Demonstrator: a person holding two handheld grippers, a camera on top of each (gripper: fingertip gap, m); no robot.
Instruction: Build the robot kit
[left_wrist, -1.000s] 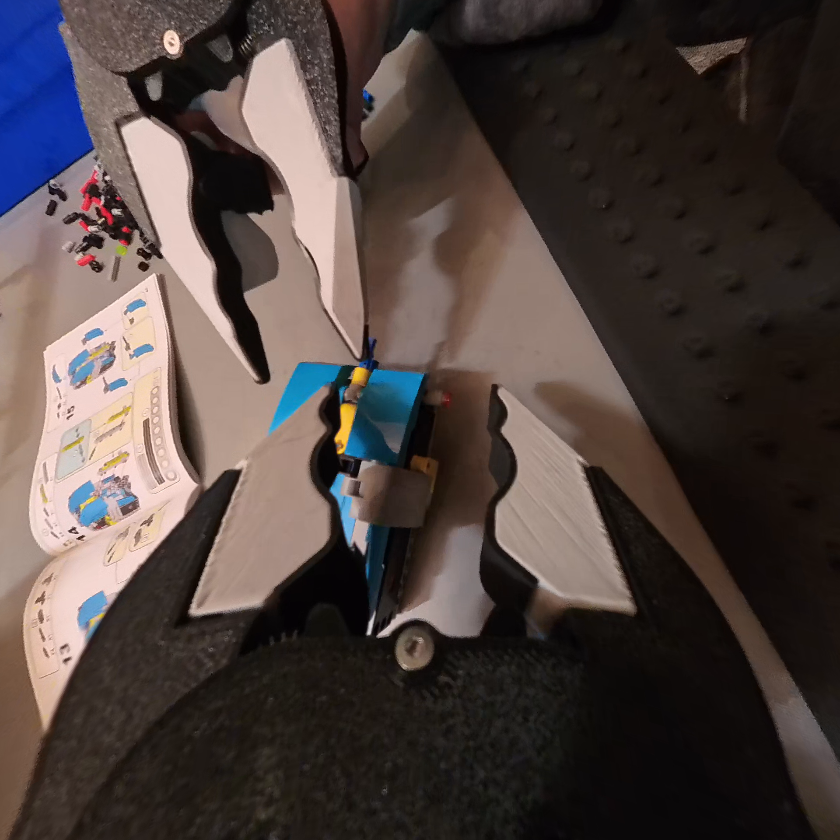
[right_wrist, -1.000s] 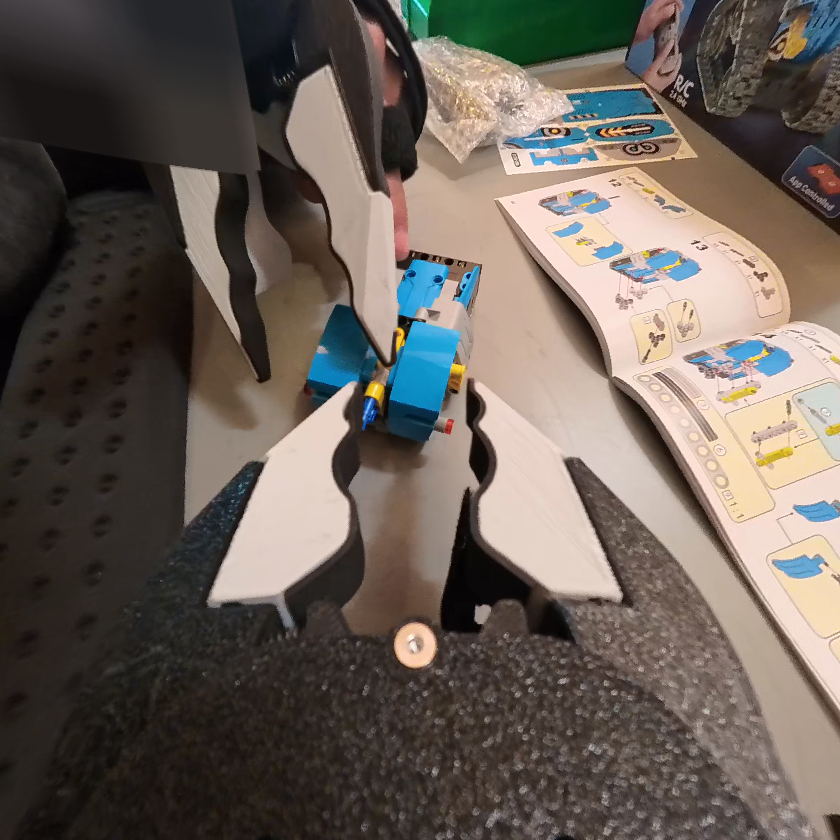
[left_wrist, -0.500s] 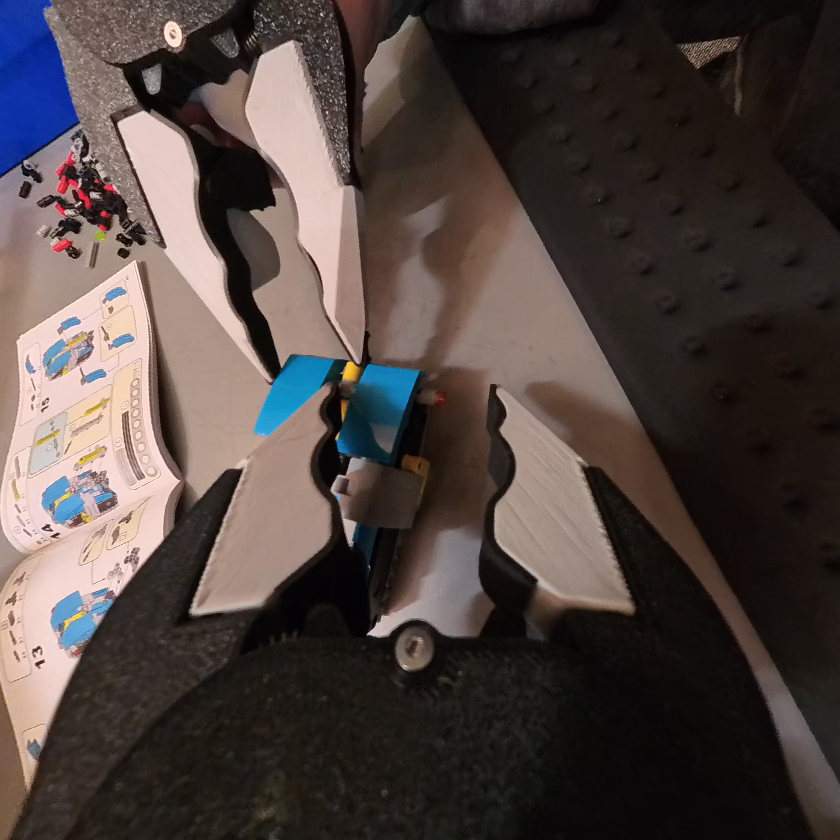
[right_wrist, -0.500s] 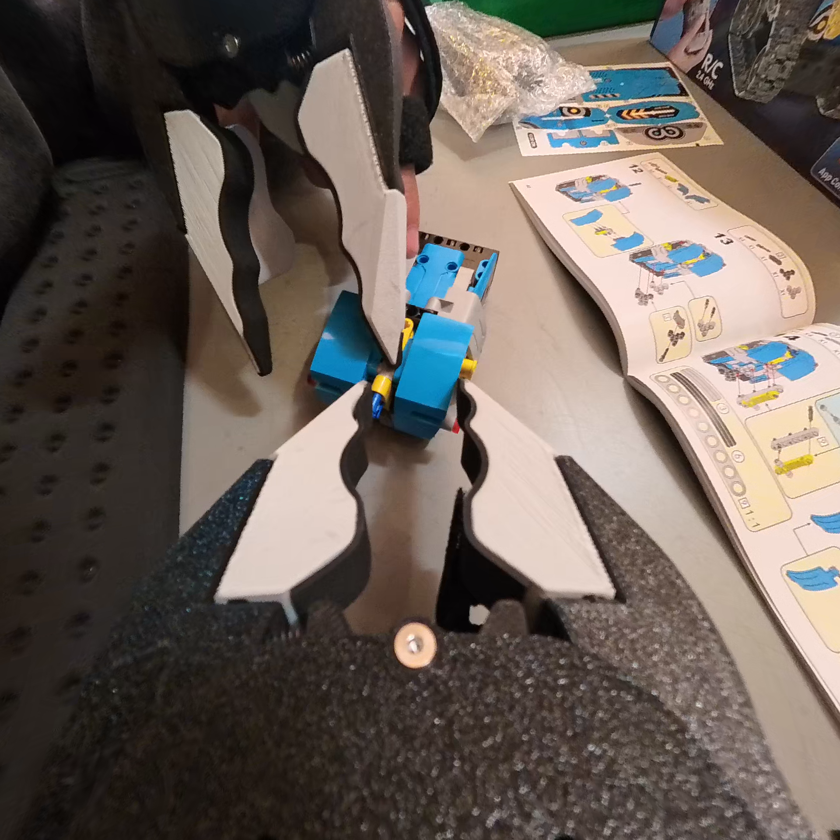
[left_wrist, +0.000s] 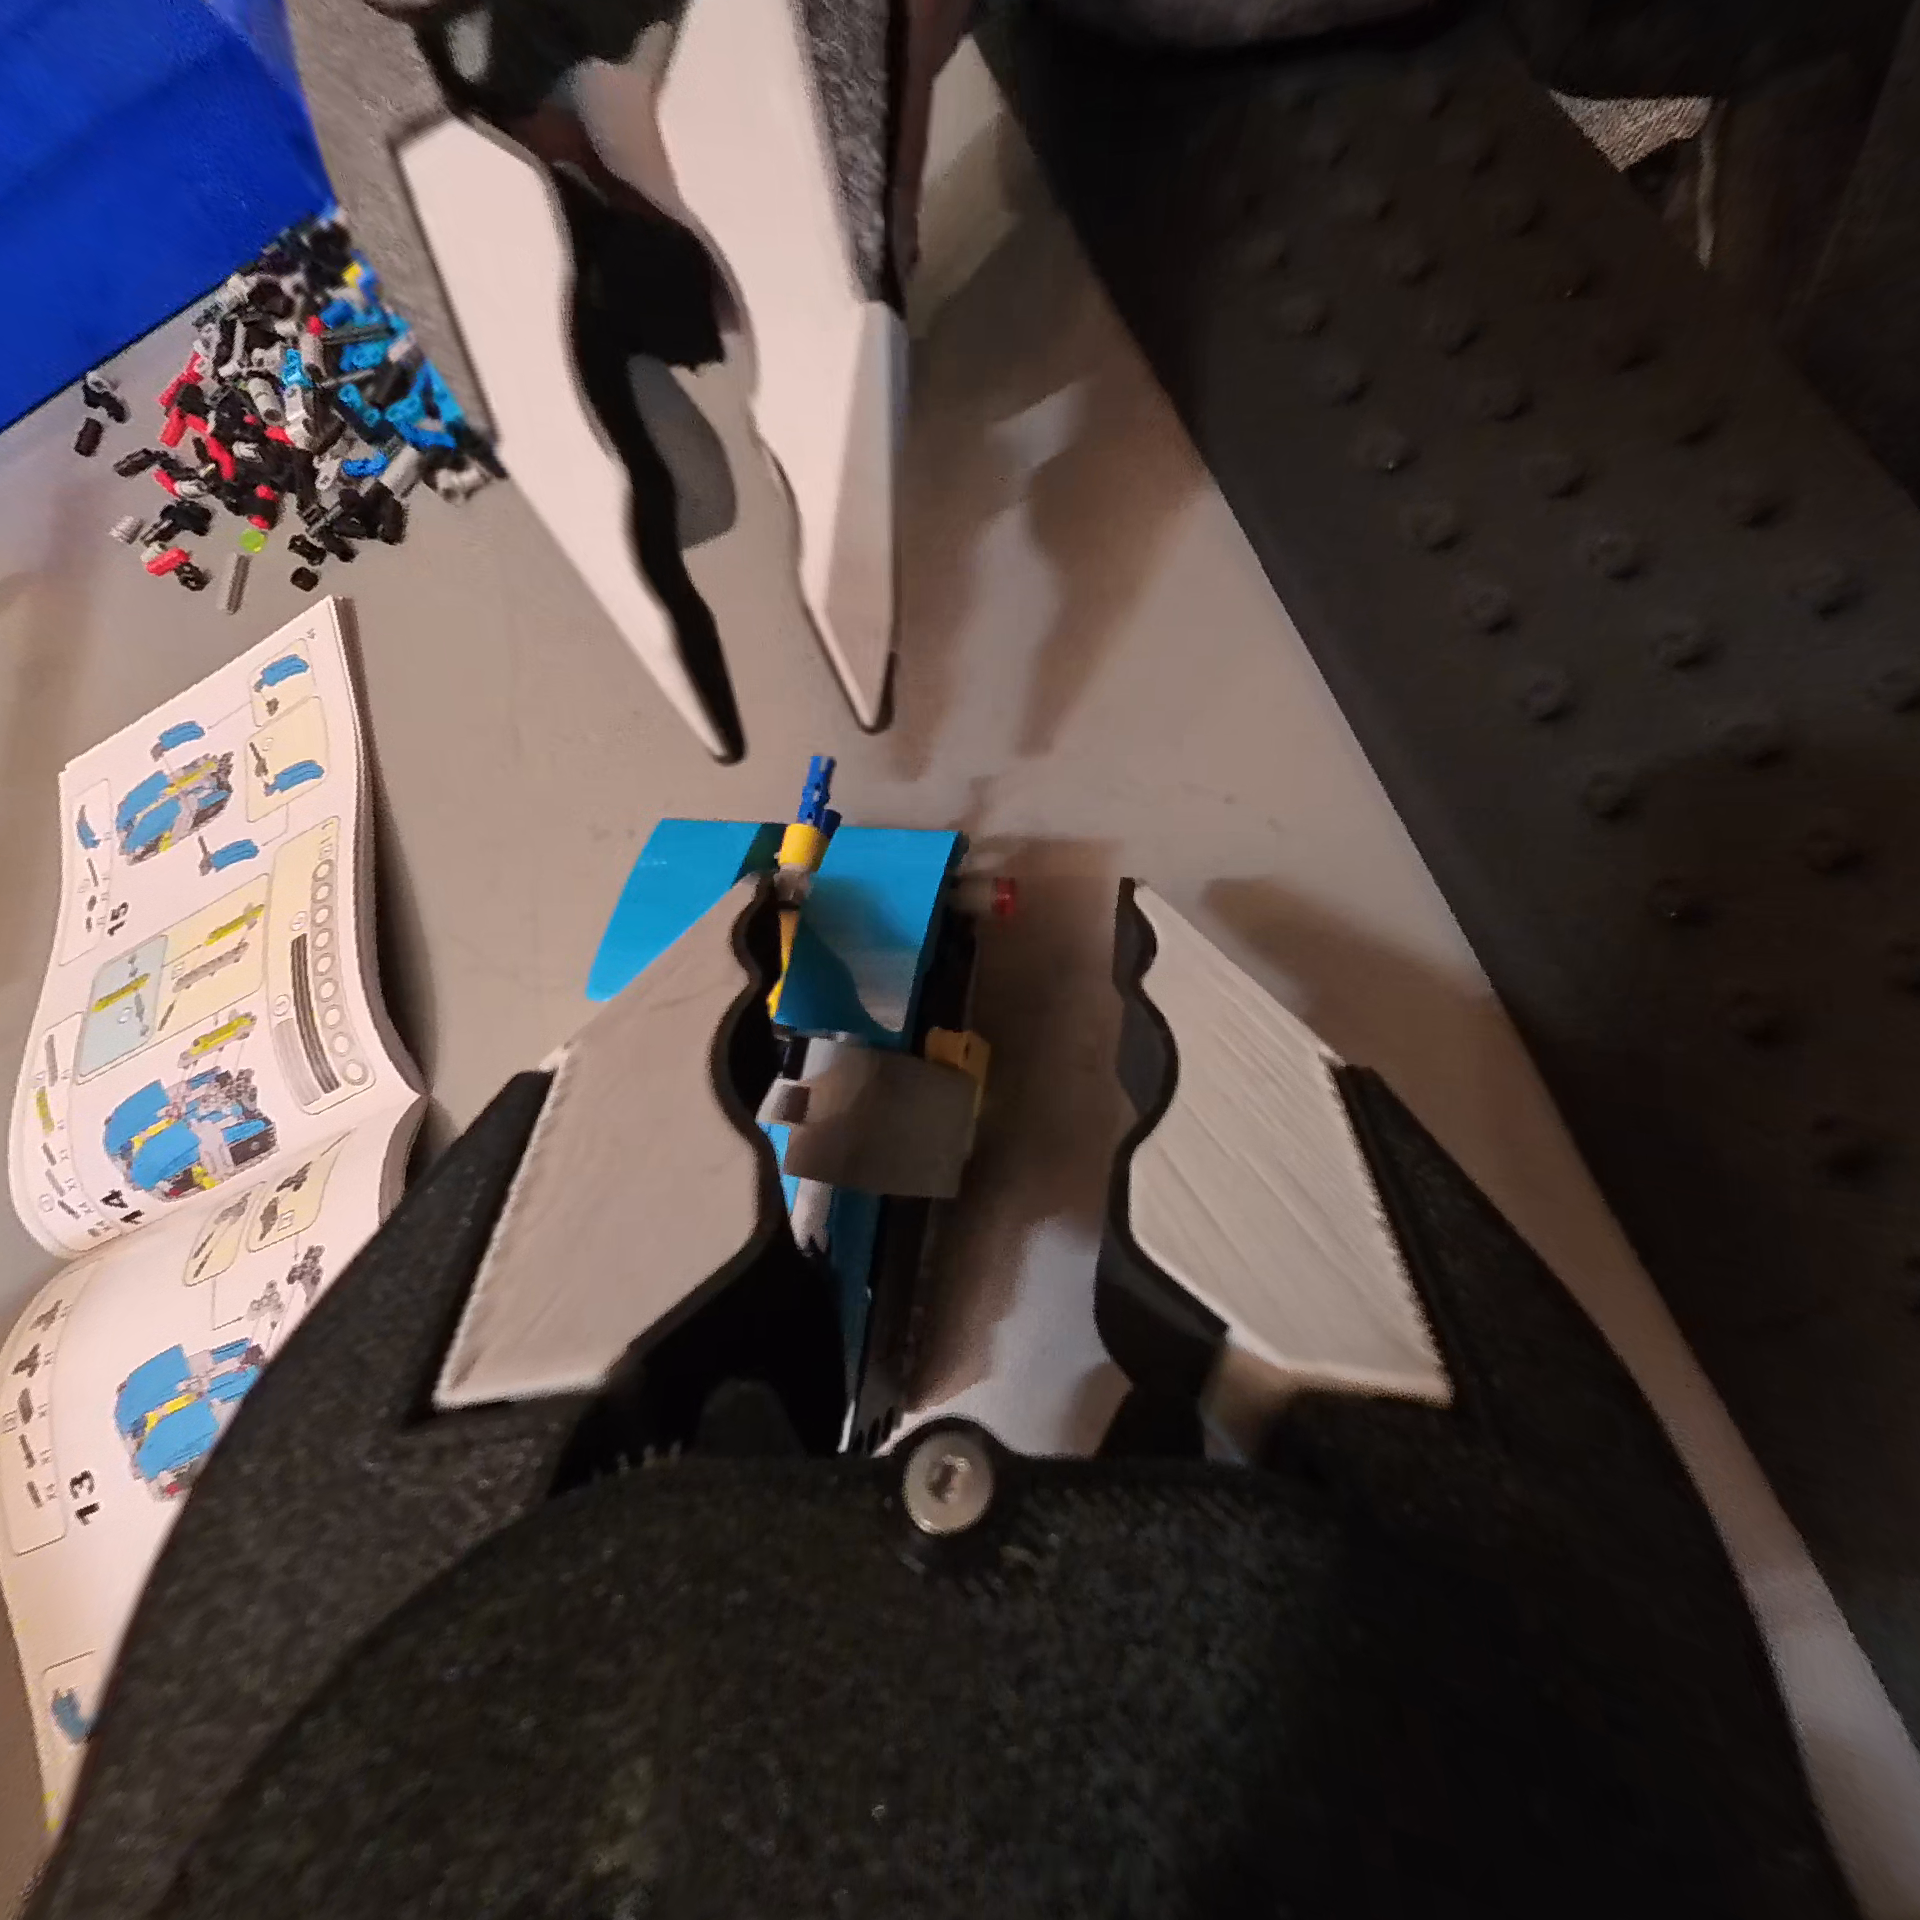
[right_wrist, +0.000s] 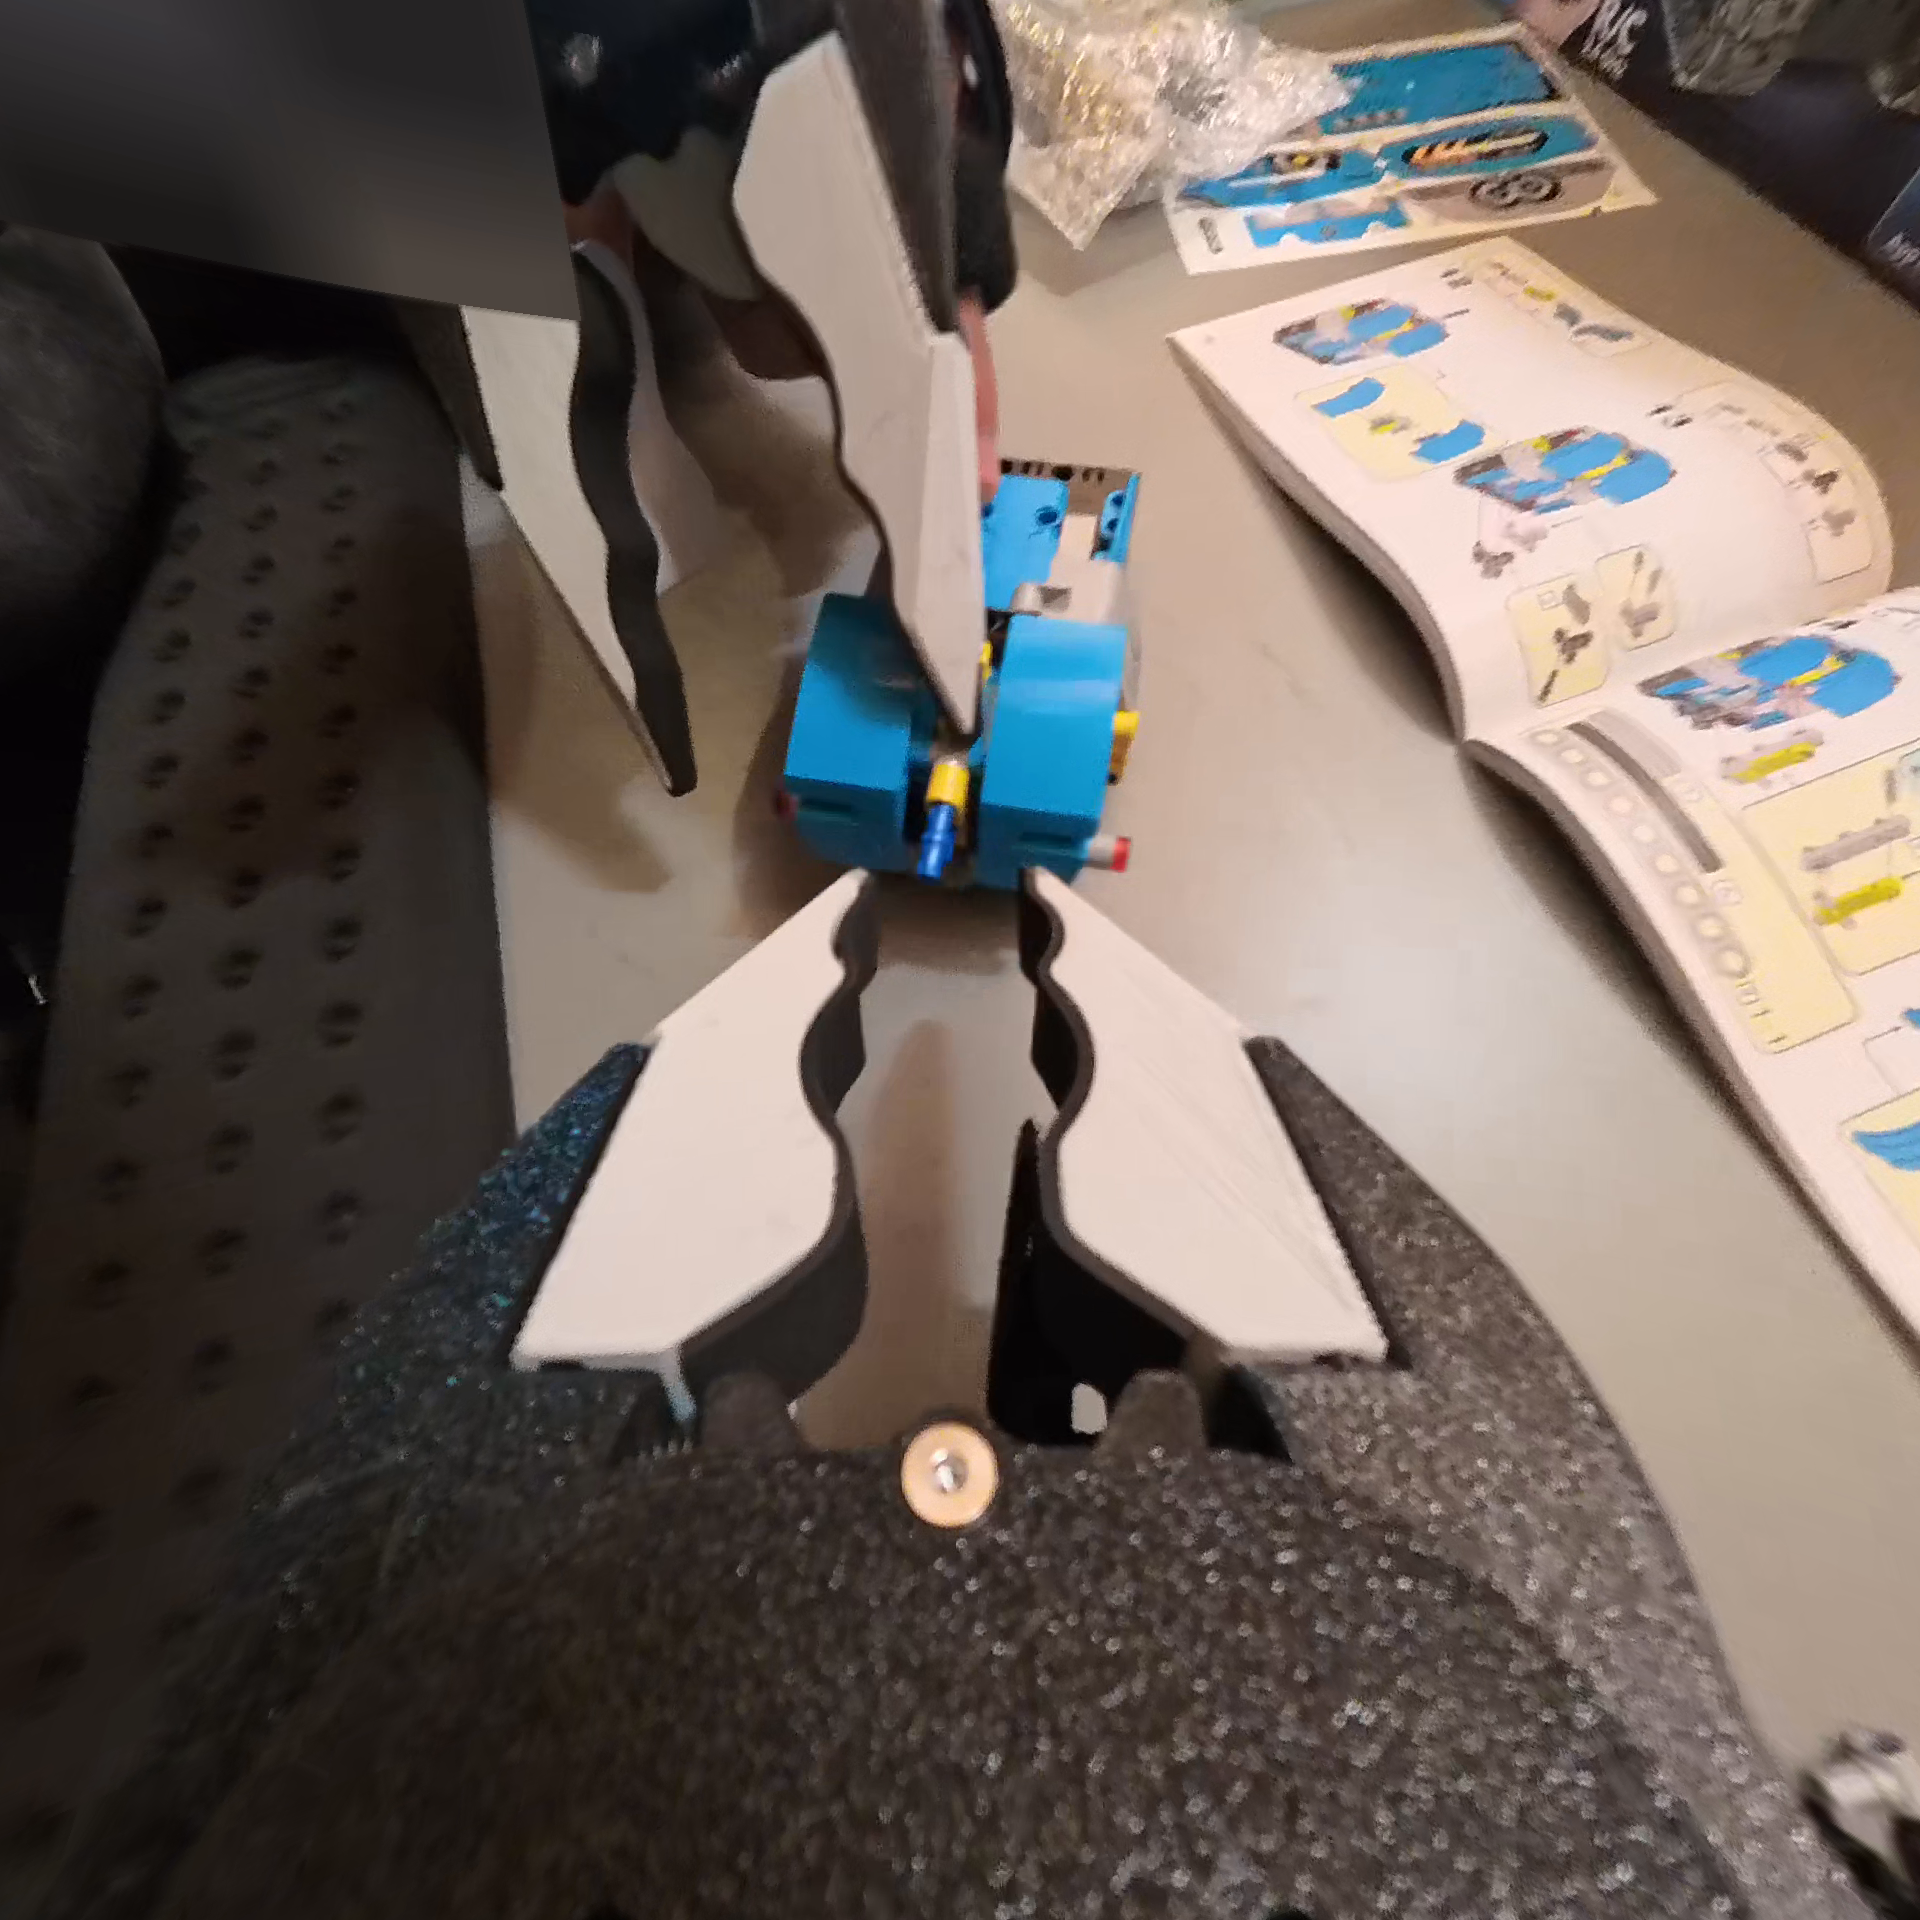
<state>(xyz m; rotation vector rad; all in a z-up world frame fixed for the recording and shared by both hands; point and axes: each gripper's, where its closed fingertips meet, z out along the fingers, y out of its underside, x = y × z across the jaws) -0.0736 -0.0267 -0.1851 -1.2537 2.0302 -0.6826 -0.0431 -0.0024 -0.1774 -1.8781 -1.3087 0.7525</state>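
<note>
A small blue brick-built vehicle model (left_wrist: 862, 925) with grey and yellow parts lies on the grey table (left_wrist: 540, 727). A blue pin (left_wrist: 818, 784) sticks out of its end. My left gripper (left_wrist: 940, 894) is open over the model, its left finger resting on top. In the right wrist view, that finger's tip sits in the gap between the model's (right_wrist: 1049, 727) two blue fenders. My right gripper (right_wrist: 945, 878) is open by a narrow gap and empty, its tips just short of the blue pin (right_wrist: 935, 836). It also shows in the left wrist view (left_wrist: 802, 732).
An open instruction booklet (left_wrist: 197, 1039) (right_wrist: 1662, 675) lies beside the model. A pile of small loose parts (left_wrist: 291, 416) sits by a blue box (left_wrist: 125, 156). A sticker sheet (right_wrist: 1403, 177) and clear plastic bag (right_wrist: 1122, 104) lie farther off. A dark dimpled surface (left_wrist: 1558, 520) borders the table. My hands' fingertips stand some 5 centimeters from each other.
My right gripper has drawn back from the model's end, and its jaws have narrowed. The blue pin now shows clear of its tips. My left gripper has stayed on the model.
</note>
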